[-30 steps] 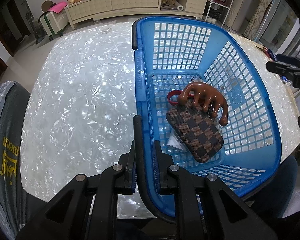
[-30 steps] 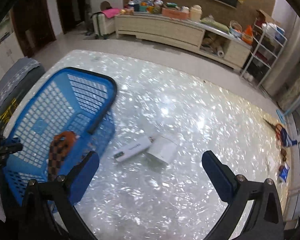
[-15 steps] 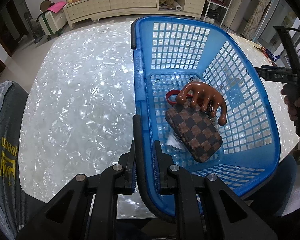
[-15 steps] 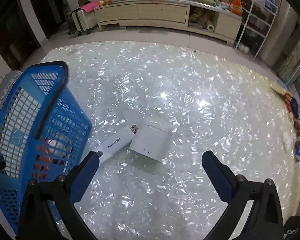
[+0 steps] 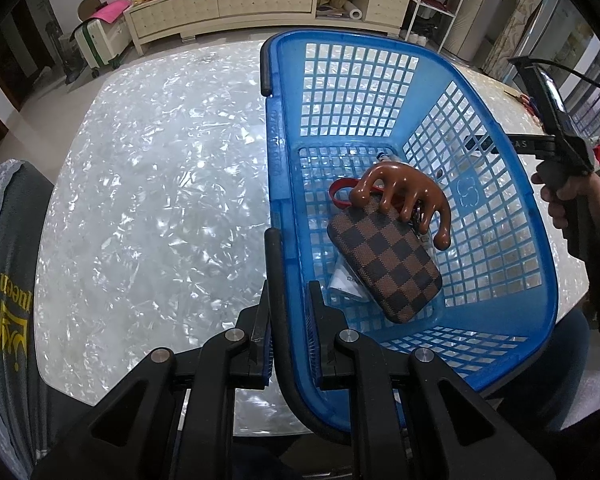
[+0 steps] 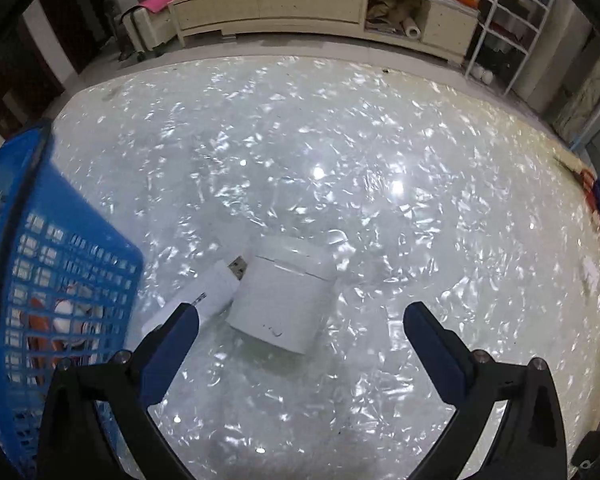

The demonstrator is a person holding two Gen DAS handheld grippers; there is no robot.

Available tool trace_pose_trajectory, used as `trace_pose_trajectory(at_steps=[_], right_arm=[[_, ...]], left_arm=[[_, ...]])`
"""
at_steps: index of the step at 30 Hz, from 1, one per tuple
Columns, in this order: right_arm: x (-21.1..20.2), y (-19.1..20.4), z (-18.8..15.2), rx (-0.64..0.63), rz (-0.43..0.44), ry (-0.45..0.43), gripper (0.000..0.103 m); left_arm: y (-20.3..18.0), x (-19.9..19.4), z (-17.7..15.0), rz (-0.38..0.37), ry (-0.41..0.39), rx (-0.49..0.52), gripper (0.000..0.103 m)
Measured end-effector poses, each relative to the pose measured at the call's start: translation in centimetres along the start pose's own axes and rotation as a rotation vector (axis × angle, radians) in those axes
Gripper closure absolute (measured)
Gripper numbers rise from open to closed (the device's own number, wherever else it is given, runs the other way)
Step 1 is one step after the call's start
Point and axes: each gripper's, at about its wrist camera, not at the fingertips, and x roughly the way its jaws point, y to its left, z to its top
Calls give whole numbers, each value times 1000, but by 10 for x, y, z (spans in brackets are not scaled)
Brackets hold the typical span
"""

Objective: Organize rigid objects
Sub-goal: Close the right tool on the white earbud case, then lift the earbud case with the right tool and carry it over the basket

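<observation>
beside the blue basket (image 6: pixel 60 264), the right claw (image 6: pixel 300 320) gapes over a white case (image 6: pixel 284 296); left claw (image 5: pixel 288 300) clamps its handle (image 5: pixel 274 264).

— What's in the blue basket (image 5: pixel 480 184), counted?
— One brown comb (image 5: pixel 400 184) and one checkered pouch (image 5: pixel 384 258), just at its 5 o'clock.
— And on the table (image 6: pixel 380 184)?
— One white box (image 6: pixel 284 300), with one white USB stick (image 6: pixel 208 300) at its 9 o'clock.

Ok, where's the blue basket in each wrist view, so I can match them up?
Left wrist view: the blue basket fills the centre and right, the left gripper shut on its black handle.
Right wrist view: the basket sits at the left edge, left of the open right gripper.
Shared landmark: the cream sideboard behind the table.
</observation>
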Motion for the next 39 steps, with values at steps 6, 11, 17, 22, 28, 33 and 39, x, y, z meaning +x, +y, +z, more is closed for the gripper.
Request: trace_pose_trajectory(at_steps=[6,11,17,22,28,33,39], right_arm=[[18,-3,8,16,6,33,7],[30,3,13,11,1,49,22],[45,17,19,3,-7,52,31],[50,10,24,26,27,53,38],[52,1,23,45,46,55,45],[50,4,18,39,34,50,46],[40,4,5,42,20,49,47]], left_arm=[[0,0,0,2,-1,1,88],[0,1,0,-2,0,-1,88],[0,1,-1,-3,2,0,87],[0,2,-1,-1,5,0,87],[-1,3,-2,-2,5,-1,87],[-2,3,-2,-2,6,0,87],[-2,3,-2,3,7,4,87]])
